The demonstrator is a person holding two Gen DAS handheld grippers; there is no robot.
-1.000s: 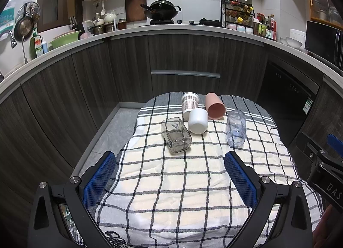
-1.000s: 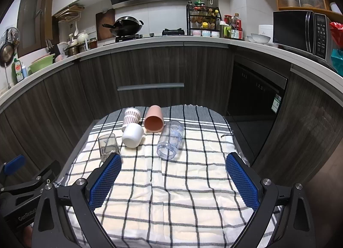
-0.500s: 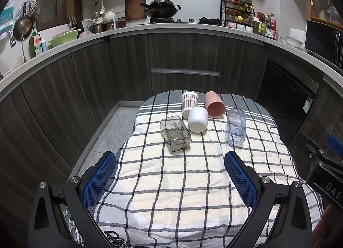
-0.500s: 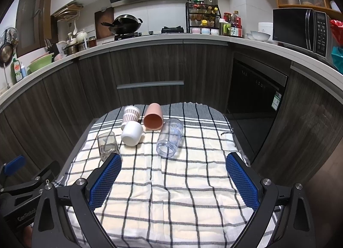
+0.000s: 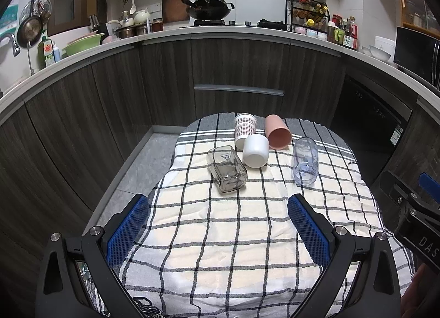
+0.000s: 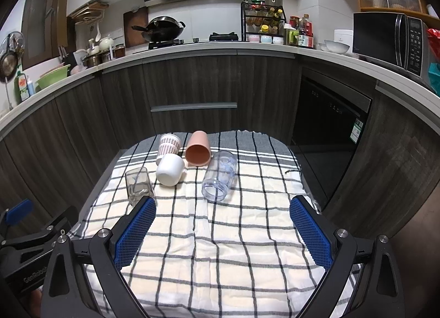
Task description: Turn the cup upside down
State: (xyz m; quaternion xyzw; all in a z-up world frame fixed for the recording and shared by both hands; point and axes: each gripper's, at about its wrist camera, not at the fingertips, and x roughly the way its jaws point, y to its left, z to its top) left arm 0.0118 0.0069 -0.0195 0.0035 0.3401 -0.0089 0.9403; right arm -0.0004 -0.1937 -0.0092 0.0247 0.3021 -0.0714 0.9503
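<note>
Several cups lie on their sides on a checked cloth: a square clear glass, a white cup, a patterned paper cup, a pink cup and a clear plastic cup. My left gripper is open and empty, well short of the glass. My right gripper is open and empty, short of the plastic cup.
The small table drops off on all sides to a grey floor. Dark kitchen cabinets stand behind, with a dishwasher at right. Each gripper shows at the edge of the other's view.
Both views have pulled slightly nearer the table; the cups have not moved and both grippers stay open.
</note>
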